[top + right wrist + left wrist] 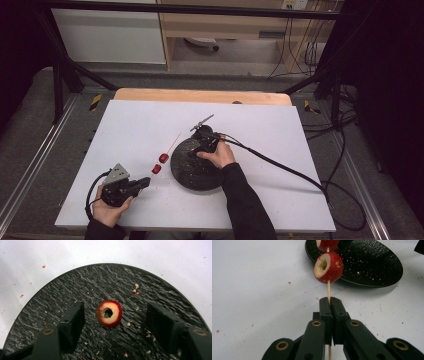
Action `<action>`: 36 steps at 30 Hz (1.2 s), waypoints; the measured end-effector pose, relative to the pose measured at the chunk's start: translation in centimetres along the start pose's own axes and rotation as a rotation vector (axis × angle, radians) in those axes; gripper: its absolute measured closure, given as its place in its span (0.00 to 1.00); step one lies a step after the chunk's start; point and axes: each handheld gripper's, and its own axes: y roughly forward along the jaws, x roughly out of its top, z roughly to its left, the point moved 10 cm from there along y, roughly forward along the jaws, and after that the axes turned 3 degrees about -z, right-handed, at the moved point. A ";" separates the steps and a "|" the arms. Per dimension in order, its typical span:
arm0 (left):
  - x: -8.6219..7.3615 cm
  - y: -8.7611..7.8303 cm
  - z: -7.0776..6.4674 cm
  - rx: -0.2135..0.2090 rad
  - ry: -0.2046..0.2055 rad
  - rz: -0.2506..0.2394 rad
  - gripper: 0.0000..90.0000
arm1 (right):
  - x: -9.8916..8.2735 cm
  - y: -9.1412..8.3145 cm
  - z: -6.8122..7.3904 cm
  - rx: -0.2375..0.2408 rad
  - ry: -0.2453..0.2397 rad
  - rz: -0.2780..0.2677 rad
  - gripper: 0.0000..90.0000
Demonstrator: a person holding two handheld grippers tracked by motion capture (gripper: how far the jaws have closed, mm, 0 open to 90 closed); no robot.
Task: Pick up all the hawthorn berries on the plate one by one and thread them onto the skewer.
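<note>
My left gripper (144,181) (329,300) is shut on a thin wooden skewer (328,290) near the table's front left. The skewer (173,142) slants away toward the plate and carries two red cored fruits (163,158) (156,169). In the left gripper view the nearer fruit (328,267) sits just beyond the jaws, with the second (327,244) behind it. My right gripper (196,149) (115,312) hangs over the round black plate (192,172) (75,290). Its jaws stand apart on either side of a single red cored fruit (109,313) lying on the plate, and they do not touch it.
The white table top (260,135) carries scattered crumbs. The right gripper's black cable (280,167) trails across it to the right edge. A wooden board edge (200,95) runs along the far side, with a dark frame and floor cables beyond it.
</note>
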 end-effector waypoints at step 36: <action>0.1 0.0 0.1 0.002 0.001 -0.002 0.98 | -0.3 1.0 0.0 0.071 0.066 0.044 0.69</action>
